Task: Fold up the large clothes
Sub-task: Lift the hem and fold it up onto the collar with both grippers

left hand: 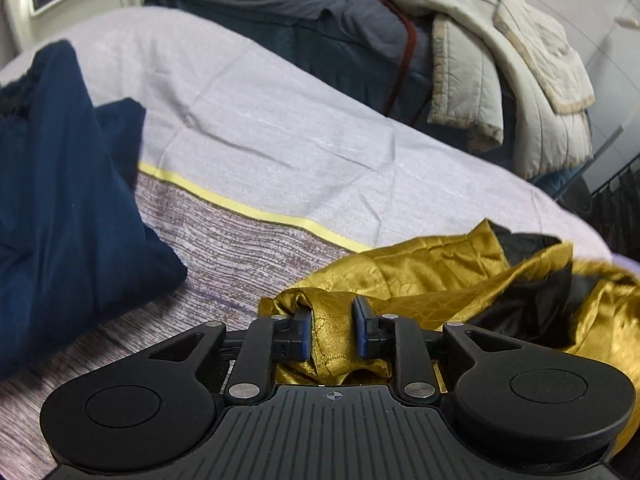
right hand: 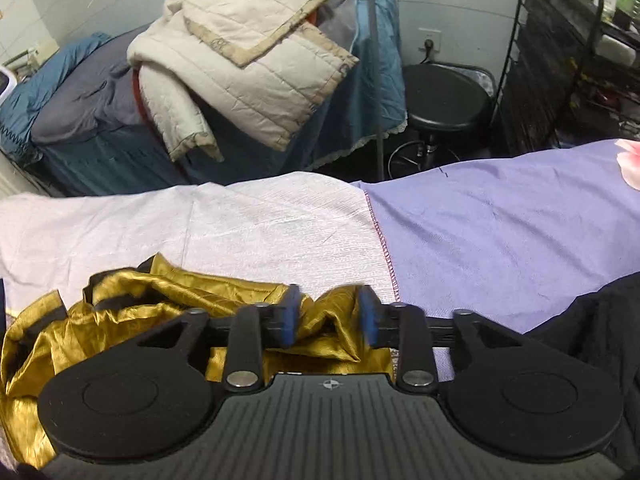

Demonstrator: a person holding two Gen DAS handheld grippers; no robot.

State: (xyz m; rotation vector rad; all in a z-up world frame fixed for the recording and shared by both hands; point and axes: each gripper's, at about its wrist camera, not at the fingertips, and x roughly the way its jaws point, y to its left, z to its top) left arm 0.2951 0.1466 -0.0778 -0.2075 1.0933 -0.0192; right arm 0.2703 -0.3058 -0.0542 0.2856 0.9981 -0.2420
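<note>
A shiny gold satin garment point(left hand: 420, 276) with black lining lies crumpled on the bed's pale cover. Its wrinkled folds bunch loosely. A navy garment point(left hand: 60, 168) lies heaped apart.

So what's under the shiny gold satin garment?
The gold satin garment lies crumpled on the pale lilac bedsheet, black lining showing in its folds. Whatever lies beneath the bunched fabric is hidden.

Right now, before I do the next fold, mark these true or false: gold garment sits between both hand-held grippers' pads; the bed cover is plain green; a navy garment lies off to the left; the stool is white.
1. Gold garment lies between the pads of the left hand-held gripper and the right hand-held gripper: true.
2. Bed cover is plain green: false, pale lilac with a yellow stripe.
3. Navy garment lies left: true.
4. Stool is white: false, black.
</note>
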